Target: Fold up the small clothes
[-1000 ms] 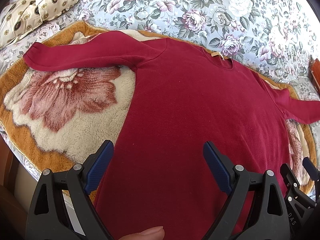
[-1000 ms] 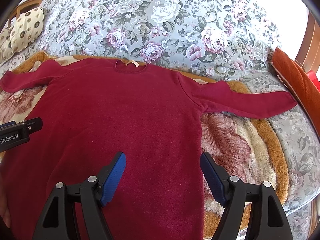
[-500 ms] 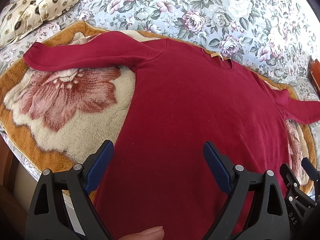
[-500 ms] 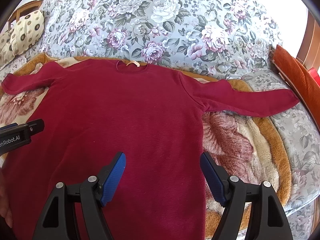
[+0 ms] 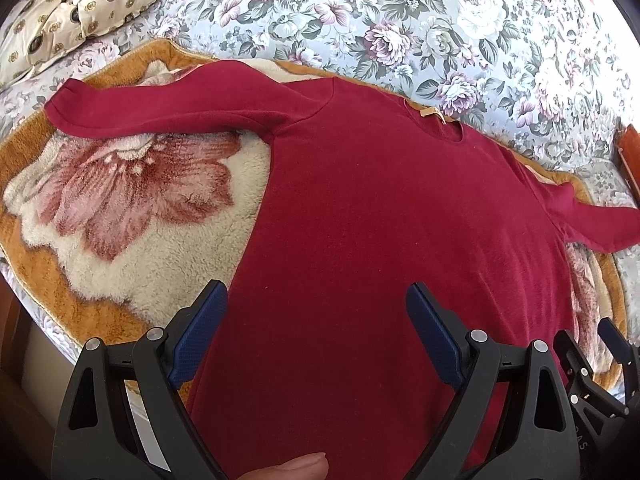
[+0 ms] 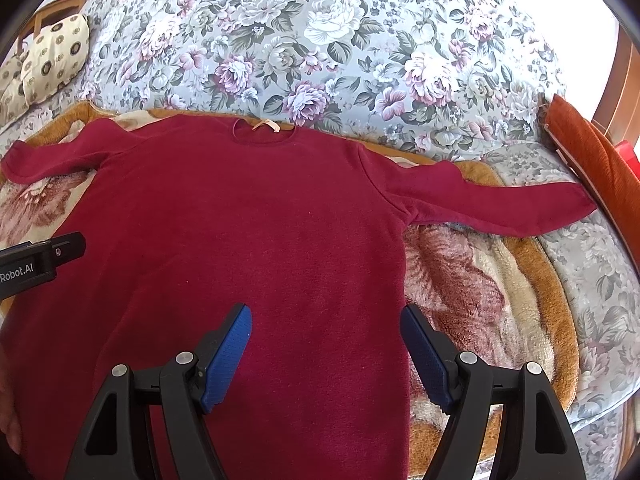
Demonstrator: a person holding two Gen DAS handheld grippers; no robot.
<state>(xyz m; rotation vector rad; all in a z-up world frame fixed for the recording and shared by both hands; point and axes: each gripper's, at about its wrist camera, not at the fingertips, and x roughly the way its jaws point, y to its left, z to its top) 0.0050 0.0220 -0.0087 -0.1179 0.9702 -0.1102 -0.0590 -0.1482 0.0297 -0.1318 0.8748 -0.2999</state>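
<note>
Left wrist: maroon top flat on fleece blanket, left gripper and right gripper fingers wide apart, empty.

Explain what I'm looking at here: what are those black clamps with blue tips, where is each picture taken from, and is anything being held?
Each picture comes from a camera on a hand-held gripper, looking along its fingers. The left gripper and right gripper are those black clamps with blue pads; both stand open, holding nothing. Below them a dark red long-sleeved top lies flat, sleeves spread, on a fluffy orange and cream flower-patterned blanket, over a blue-grey floral bedcover. A cream patterned pillow sits far left.
</note>
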